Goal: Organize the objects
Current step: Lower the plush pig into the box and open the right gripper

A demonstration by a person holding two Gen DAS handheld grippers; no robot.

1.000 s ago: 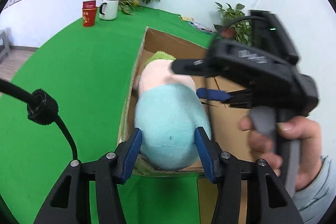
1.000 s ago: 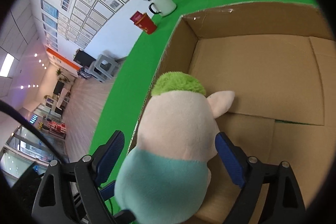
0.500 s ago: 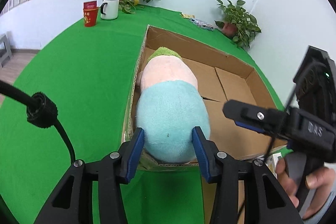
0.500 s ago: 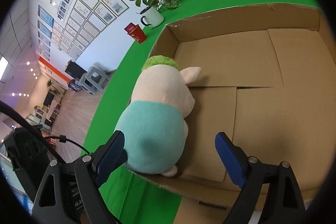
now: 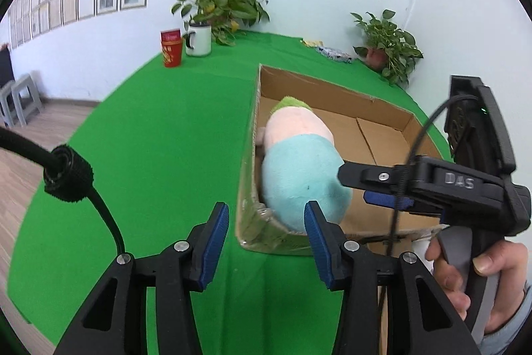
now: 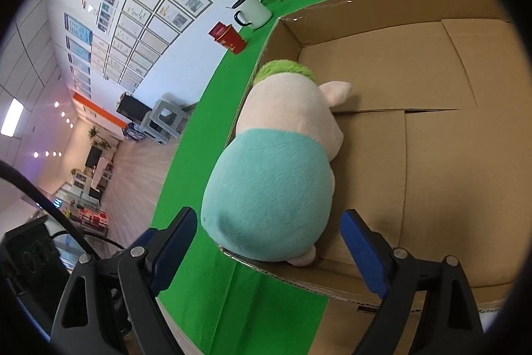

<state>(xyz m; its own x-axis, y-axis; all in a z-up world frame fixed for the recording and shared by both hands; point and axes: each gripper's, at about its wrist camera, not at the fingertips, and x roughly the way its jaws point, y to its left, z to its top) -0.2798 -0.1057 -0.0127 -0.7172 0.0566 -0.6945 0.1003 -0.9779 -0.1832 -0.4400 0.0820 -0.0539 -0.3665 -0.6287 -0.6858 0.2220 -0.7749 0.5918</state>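
Left wrist view: the left gripper has let go! Half a second ago its blue pads pinched the plush toy; now the jaws stand spread and empty, drawn back over the green tablecloth outside the cardboard box. The toy lies against the box's left wall, at its near-left corner.

Right wrist view: the right gripper hovers at the near edge, jaws wide, flanking the toy's teal end without touching. Judging from this, the toy counts as placed.
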